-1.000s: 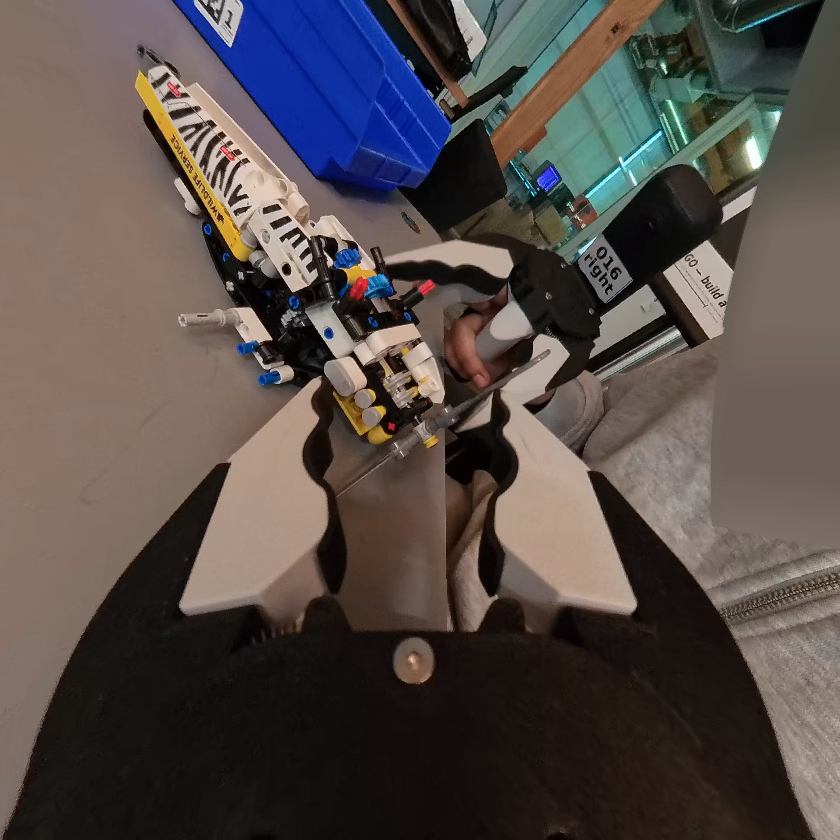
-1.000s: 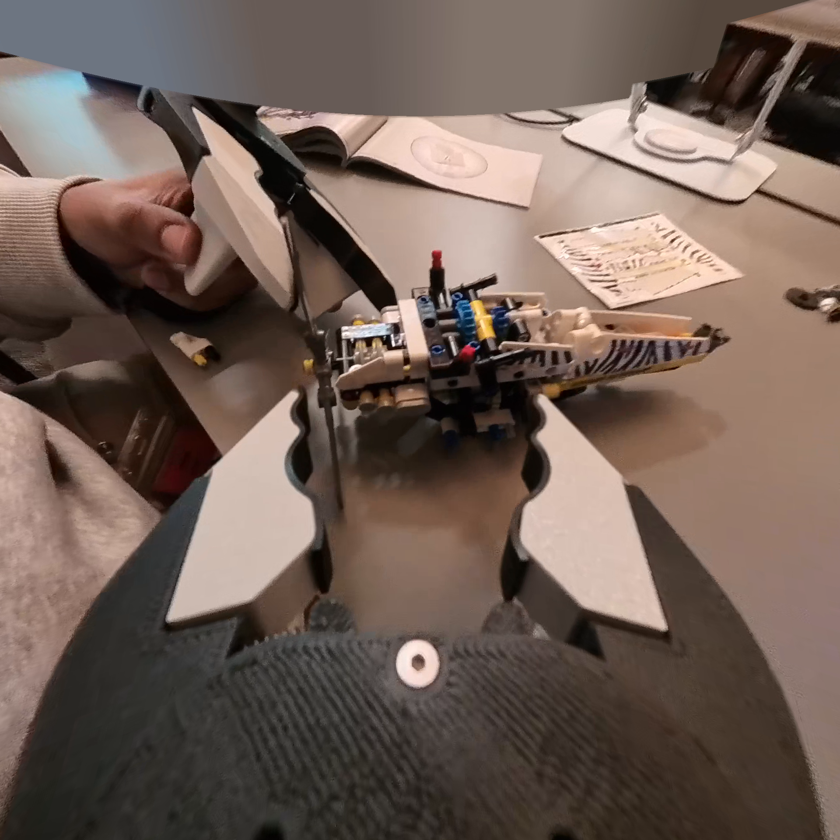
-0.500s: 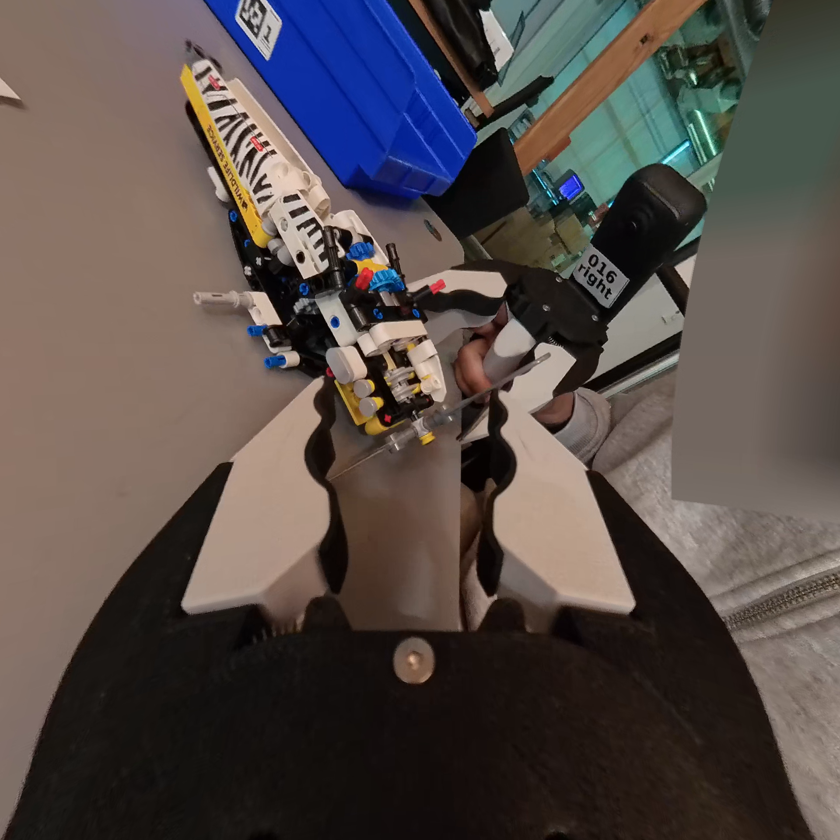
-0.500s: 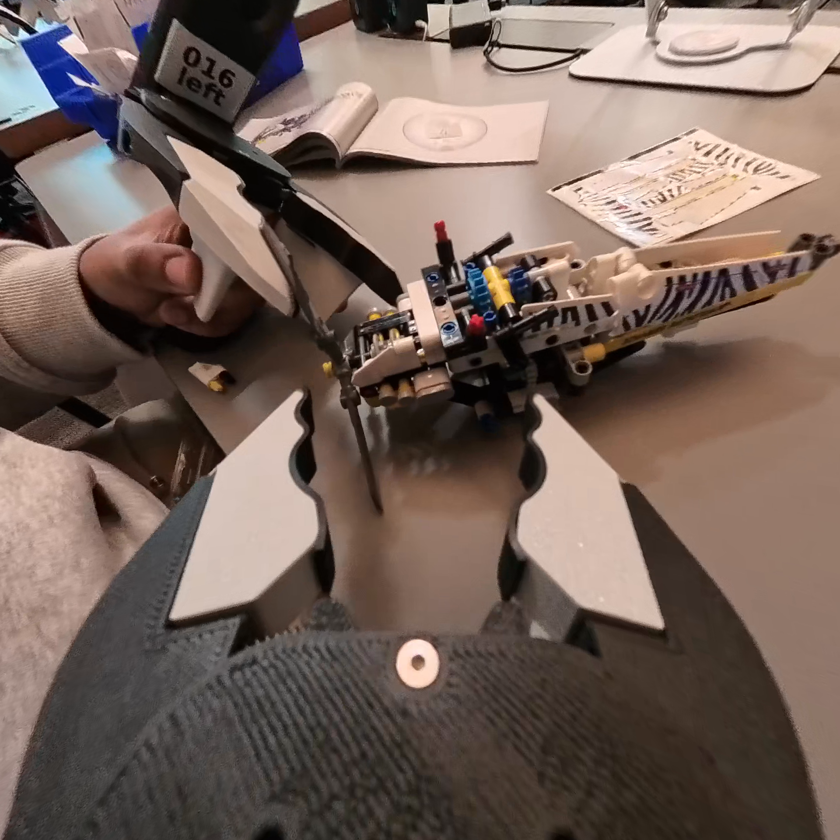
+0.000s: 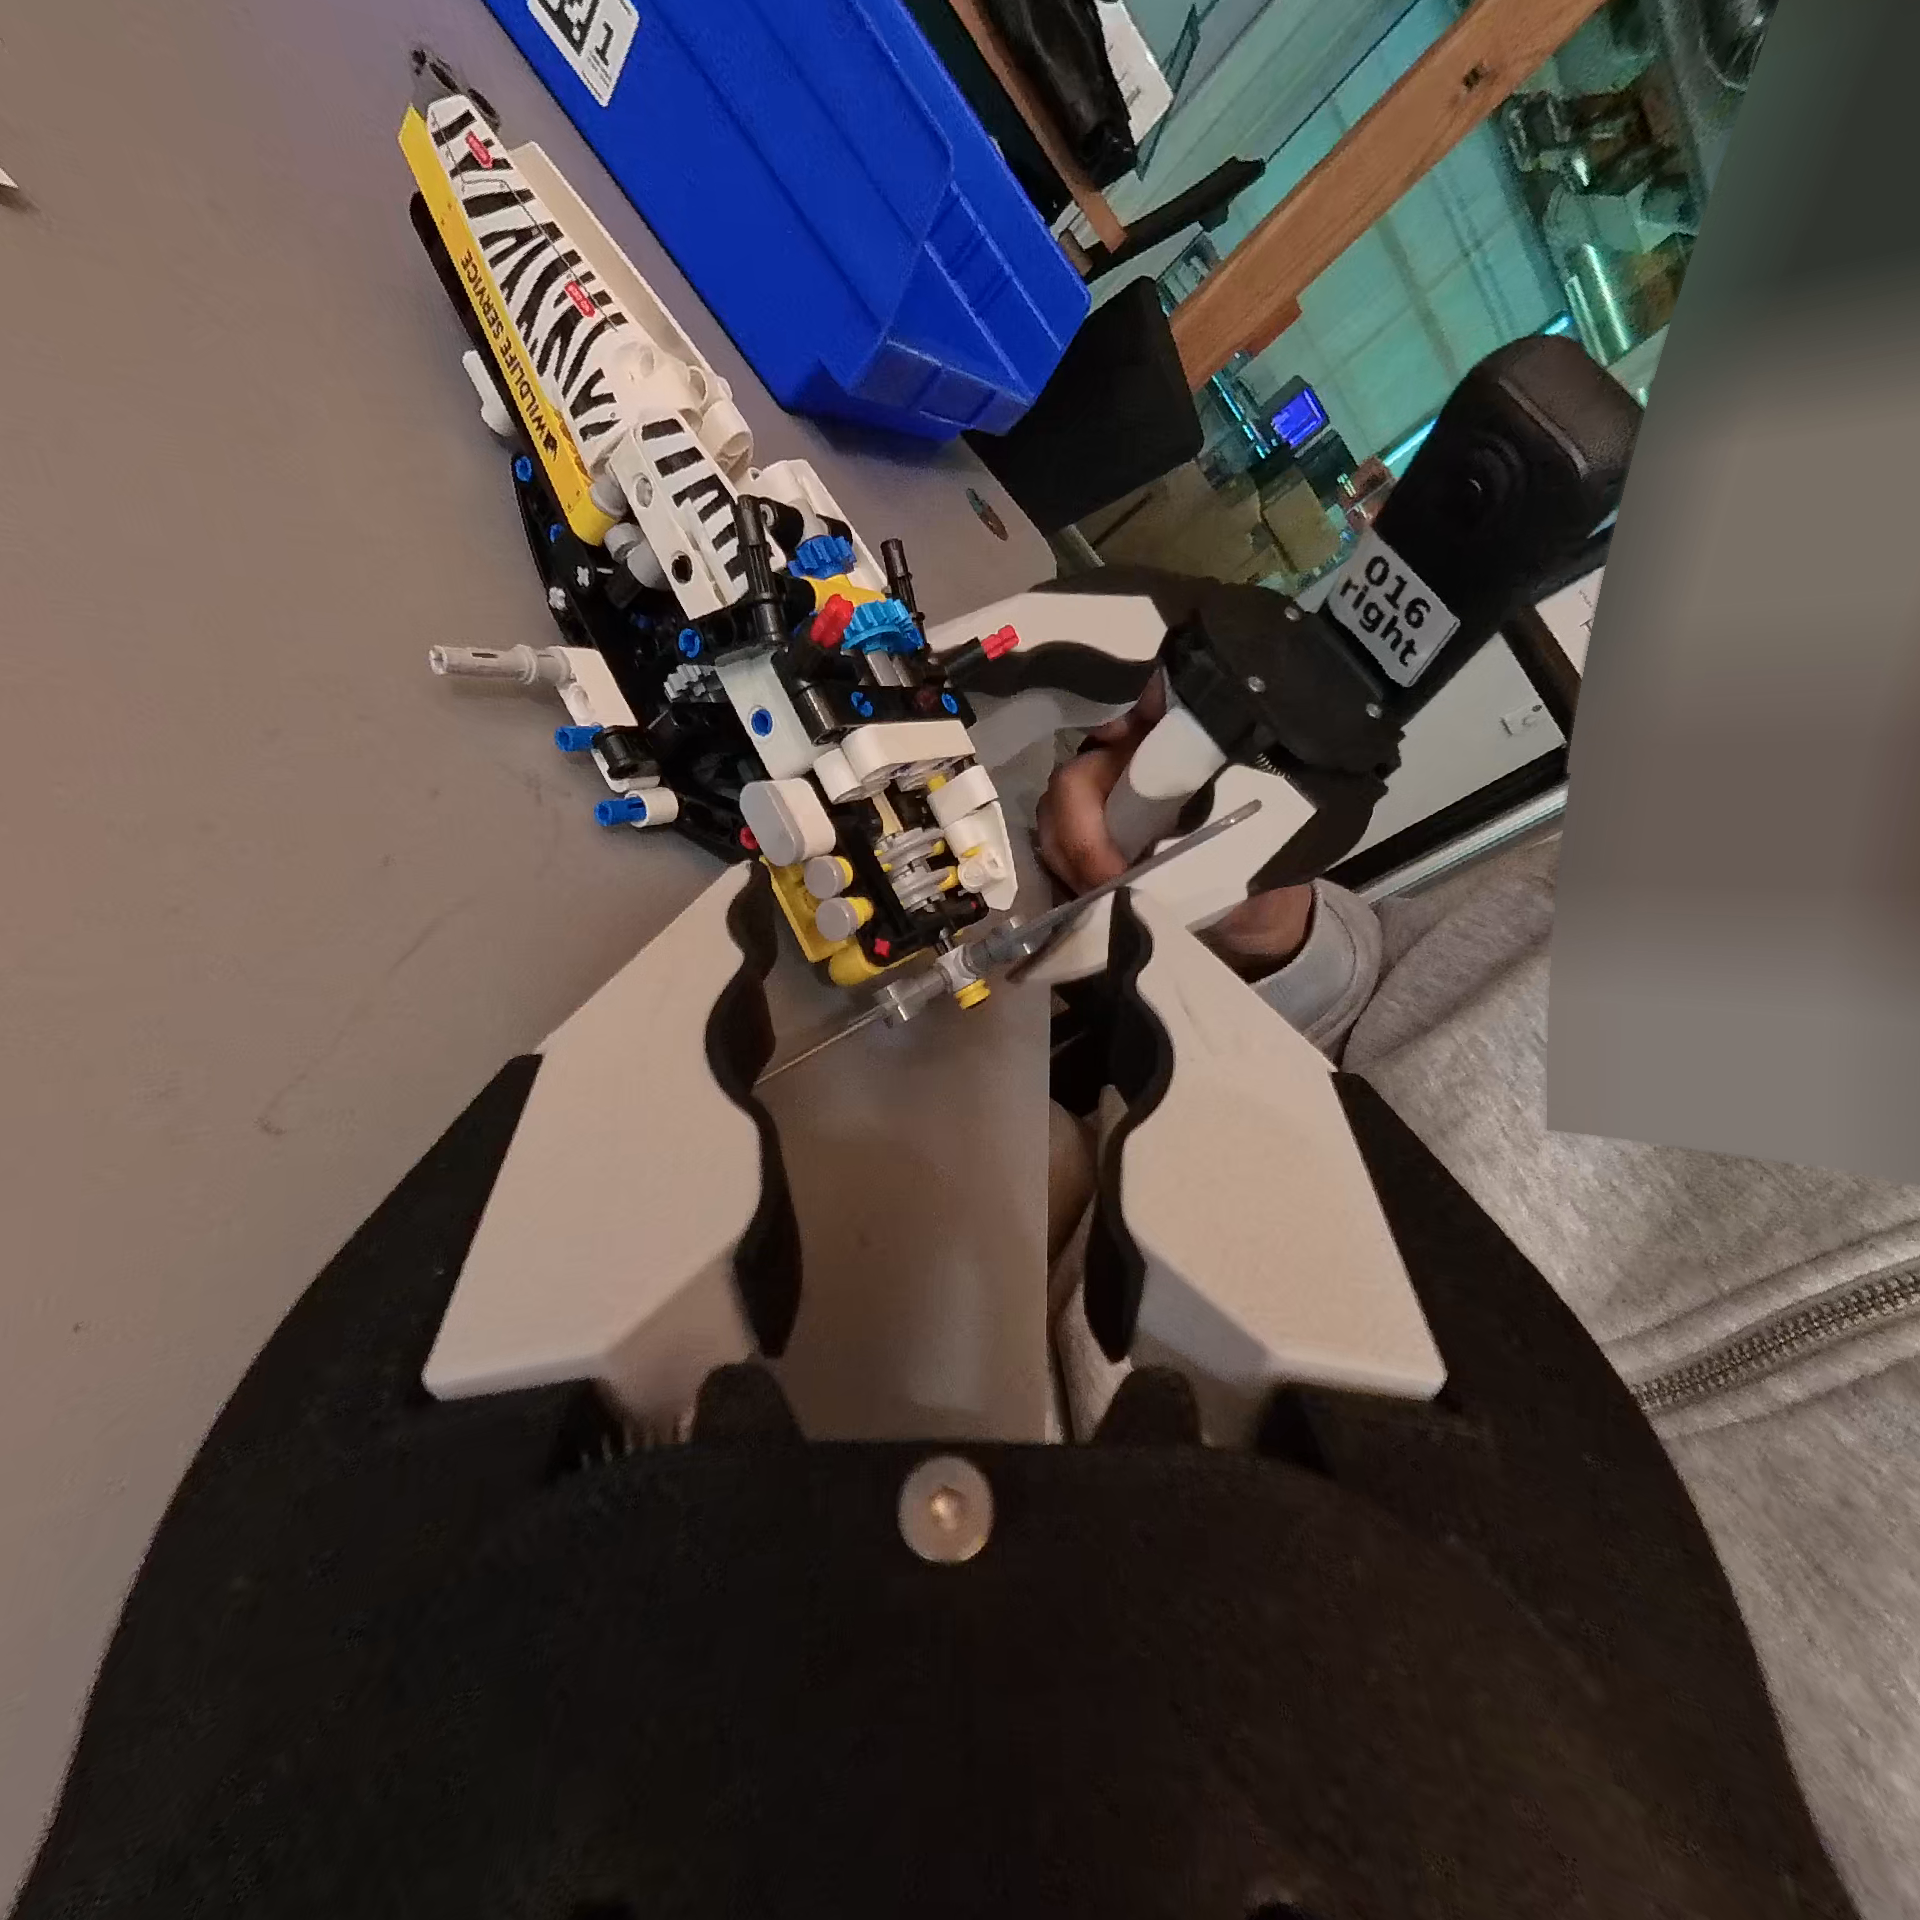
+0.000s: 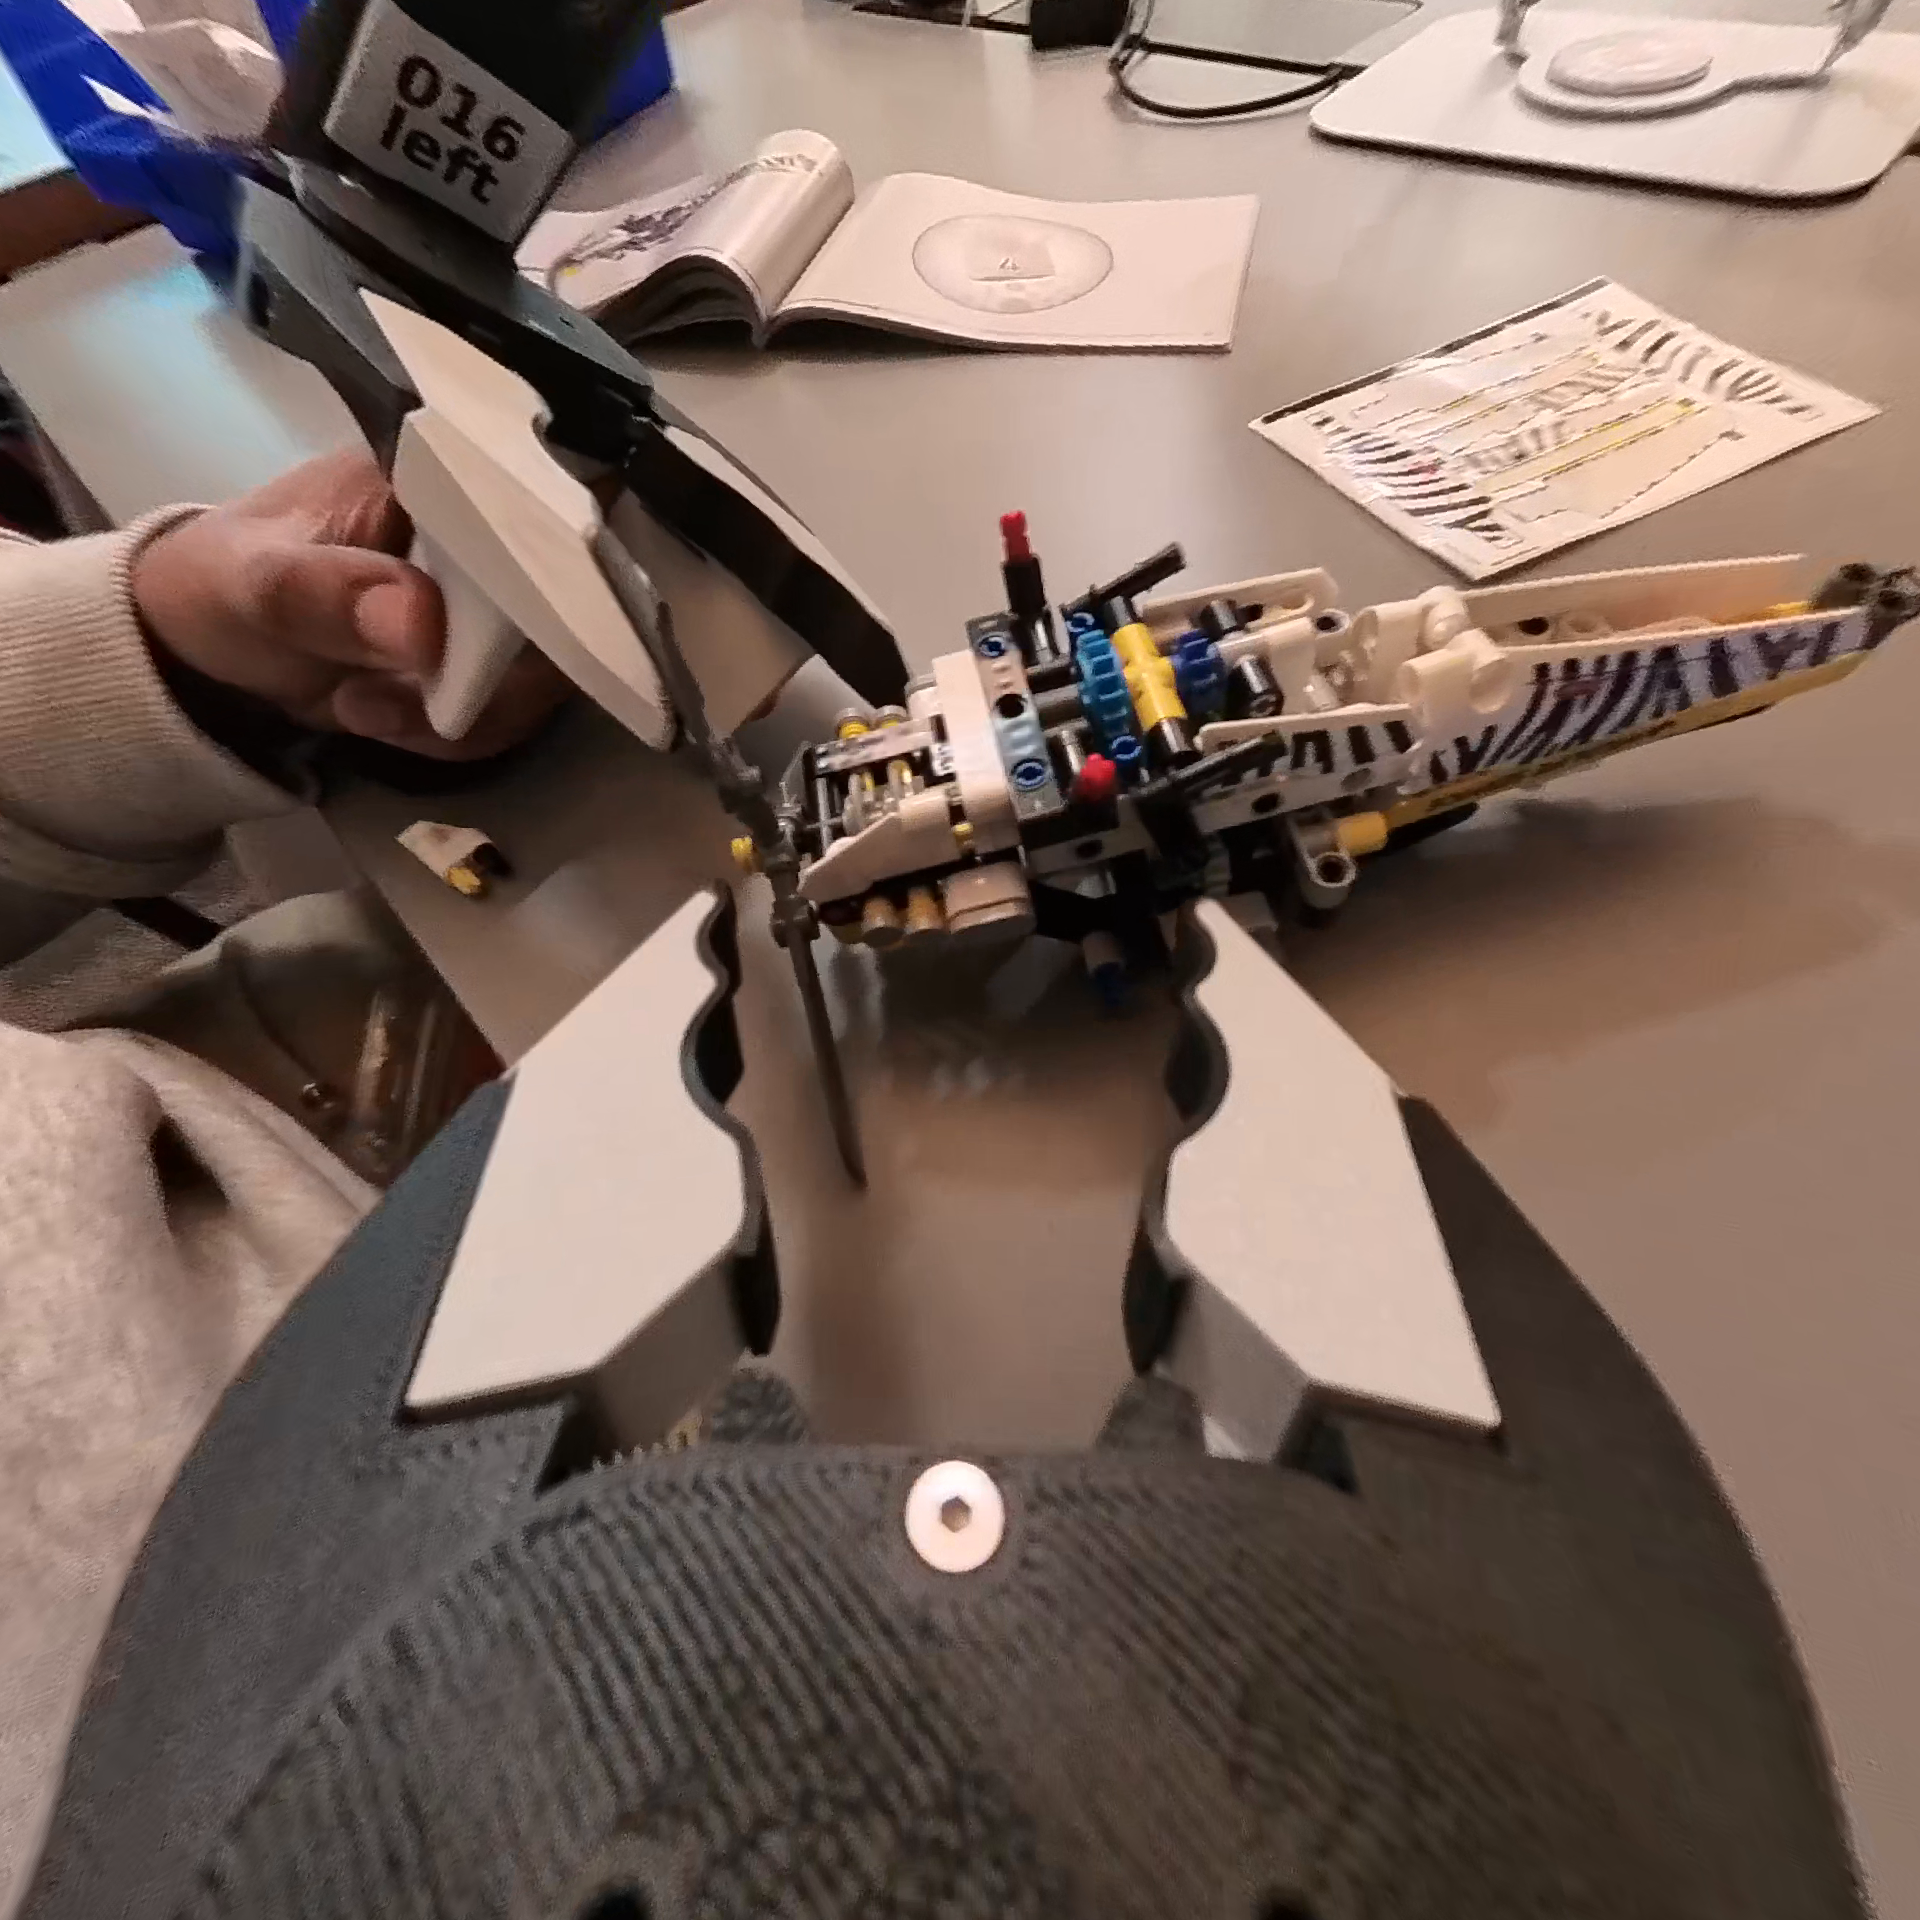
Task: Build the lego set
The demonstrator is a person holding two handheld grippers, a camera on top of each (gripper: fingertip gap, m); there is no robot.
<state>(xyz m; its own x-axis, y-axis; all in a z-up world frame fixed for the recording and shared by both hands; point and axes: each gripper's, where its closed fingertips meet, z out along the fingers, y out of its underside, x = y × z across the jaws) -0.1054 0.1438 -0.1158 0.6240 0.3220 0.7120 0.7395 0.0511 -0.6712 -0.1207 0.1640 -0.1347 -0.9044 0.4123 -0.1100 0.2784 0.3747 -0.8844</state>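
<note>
We see both grippers spread, empty; lego model (image 6: pixel 1195 758) on the table (image 6: pixel 1558 1039), long axis 9-to-3, at 12 o'clock of right gripper (image 6: pixel 961 997); left gripper (image 5: pixel 935 956) nearer its propeller (image 6: pixel 800 935).

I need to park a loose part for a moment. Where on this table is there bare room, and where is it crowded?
Bare grey tabletop lies left of the zebra-striped lego model in the left wrist view, and on its near side in the right wrist view. Crowded: the table corner at the model's propeller end, where both grippers meet, and the far side with the open instruction booklet and sticker sheet.
</note>
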